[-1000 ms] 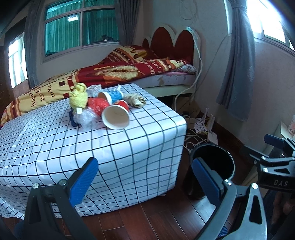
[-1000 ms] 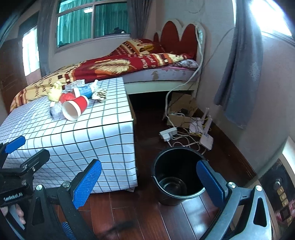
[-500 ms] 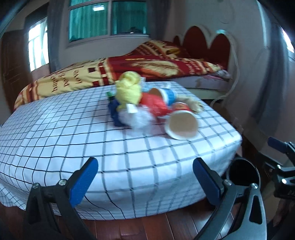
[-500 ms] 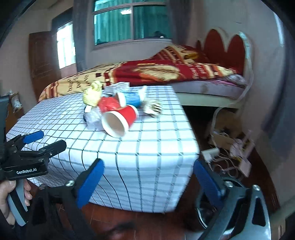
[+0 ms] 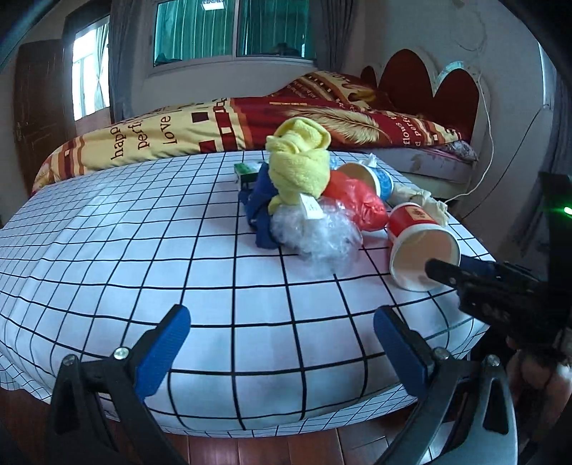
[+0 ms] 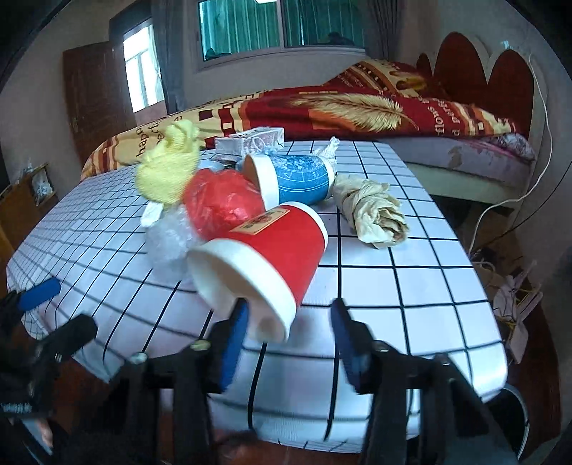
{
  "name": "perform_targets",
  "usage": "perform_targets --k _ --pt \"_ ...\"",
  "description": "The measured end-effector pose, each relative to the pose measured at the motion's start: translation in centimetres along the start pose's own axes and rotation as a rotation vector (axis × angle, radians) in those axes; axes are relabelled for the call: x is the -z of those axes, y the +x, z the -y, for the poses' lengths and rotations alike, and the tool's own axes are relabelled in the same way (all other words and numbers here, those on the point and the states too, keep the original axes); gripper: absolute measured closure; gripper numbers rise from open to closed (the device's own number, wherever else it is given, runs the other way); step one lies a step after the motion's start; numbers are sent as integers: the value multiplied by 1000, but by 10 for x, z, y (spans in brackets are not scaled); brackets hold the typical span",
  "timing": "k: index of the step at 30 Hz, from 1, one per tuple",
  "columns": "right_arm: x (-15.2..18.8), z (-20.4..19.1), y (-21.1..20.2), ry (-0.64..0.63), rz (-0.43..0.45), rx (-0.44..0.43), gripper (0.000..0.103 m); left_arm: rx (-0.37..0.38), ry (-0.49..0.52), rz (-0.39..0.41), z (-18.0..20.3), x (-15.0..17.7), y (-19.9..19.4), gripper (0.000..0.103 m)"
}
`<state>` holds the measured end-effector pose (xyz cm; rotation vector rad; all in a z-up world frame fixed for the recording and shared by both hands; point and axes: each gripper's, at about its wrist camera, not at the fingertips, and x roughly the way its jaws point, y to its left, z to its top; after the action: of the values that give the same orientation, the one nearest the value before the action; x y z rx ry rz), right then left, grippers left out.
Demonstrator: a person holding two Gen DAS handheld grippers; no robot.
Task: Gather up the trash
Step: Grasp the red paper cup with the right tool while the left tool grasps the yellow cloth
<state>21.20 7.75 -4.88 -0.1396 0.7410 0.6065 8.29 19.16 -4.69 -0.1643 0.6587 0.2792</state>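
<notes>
Red cup, writing unreadable, between the closing right tongs, unclamped; left tongs spread wide

Pretty clearly someone's bedroom at home: a bed with a red and gold printed blanket and a scalloped red headboard, curtained windows, a wooden door, wood plank floor, and a tabletop under a white grid-pattern cloth parked right beside the bed
</notes>
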Motion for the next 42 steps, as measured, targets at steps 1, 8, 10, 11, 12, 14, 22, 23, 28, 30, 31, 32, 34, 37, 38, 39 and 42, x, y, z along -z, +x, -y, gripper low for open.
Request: perform_targets --k 1,8,10,11,12,14,22,23,28,30,31,32,34,37,38,39,42 --pt "-1 1 5 9 -9 -6 74 5 -1 -4 1 -1 2 0" --pt "1 7 4 20 10 -37 99 41 -5 9 9 -9 11 1" --pt "1 10 -6 17 42 -36 100 60 -10 11 11 -13 16 3" --pt "0 12 -13 17 62 -33 100 64 -10 12 12 -15 20 5" --pt "-1 14 -18 15 72 -30 100 68 -11 9 13 -18 24 8" --pt "-6 19 -25 17 91 -18 100 89 -18 -8 16 -24 37 14" --pt "-20 35 -26 26 109 1 100 99 -37 -54 22 -47 68 29" --pt "-20 37 -29 31 115 3 100 84 -40 -51 19 -48 62 30" --pt "-23 47 -35 39 139 14 100 32 -35 46 4 -63 39 20" --pt "-28 50 -33 52 142 24 100 40 -42 48 0 -76 47 20" --pt "-30 52 -31 59 140 27 100 53 -54 54 -2 -83 51 20" --pt "-33 53 -29 63 135 29 100 56 -61 61 -3 -91 56 20" --pt "-35 54 -26 61 126 36 100 85 -54 37 -3 -101 69 32" --pt "-36 57 -30 56 127 41 100 111 -32 41 0 -103 66 68" --pt "-36 58 -32 56 131 42 100 118 -24 64 1 -102 56 69" --pt "-37 60 -35 58 137 44 100 125 -21 90 2 -102 46 69" --pt "-37 64 -44 69 149 45 100 125 7 123 10 -101 24 69"
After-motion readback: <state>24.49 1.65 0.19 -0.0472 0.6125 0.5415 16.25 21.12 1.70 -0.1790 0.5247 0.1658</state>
